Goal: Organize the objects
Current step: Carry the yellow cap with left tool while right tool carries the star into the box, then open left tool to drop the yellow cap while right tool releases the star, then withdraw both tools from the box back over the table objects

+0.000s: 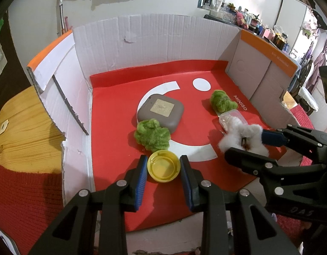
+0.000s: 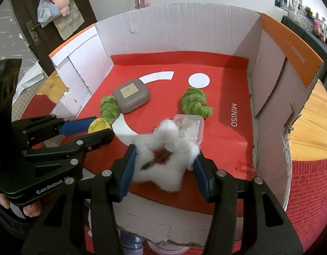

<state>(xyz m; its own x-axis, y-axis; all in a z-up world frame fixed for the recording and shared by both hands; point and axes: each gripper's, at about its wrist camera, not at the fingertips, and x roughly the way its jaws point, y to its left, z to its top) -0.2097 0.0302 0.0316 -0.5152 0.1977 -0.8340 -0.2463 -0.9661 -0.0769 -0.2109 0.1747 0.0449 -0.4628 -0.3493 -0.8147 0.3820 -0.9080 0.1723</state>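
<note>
Left wrist view: my left gripper [image 1: 163, 165] is pinching the yellow cap [image 1: 163, 166], a shallow hard plastic disc with a raised rim, at 6 o'clock on the red sheet [image 1: 112, 110]. Risk: the rim is smooth and round, so it could pop out sideways if I tilt. A green tuft [image 1: 152, 135] (fuzzy, crumpled) touches the grey case [image 1: 161, 111], a rounded matte square, at 12 o'clock of the cap.

Right wrist view: my right gripper [image 2: 162, 161] pinches the white fluff [image 2: 163, 157], soft and fibrous, with a dark stem inside. The fluff hangs just at 6 o'clock of the clear tub [image 2: 193, 127]. Risk: fibres cling to the blue pads, so it may not drop cleanly, or it could snag the tub. A second green tuft [image 2: 195, 104] sits at the tub's 12 o'clock.
</note>
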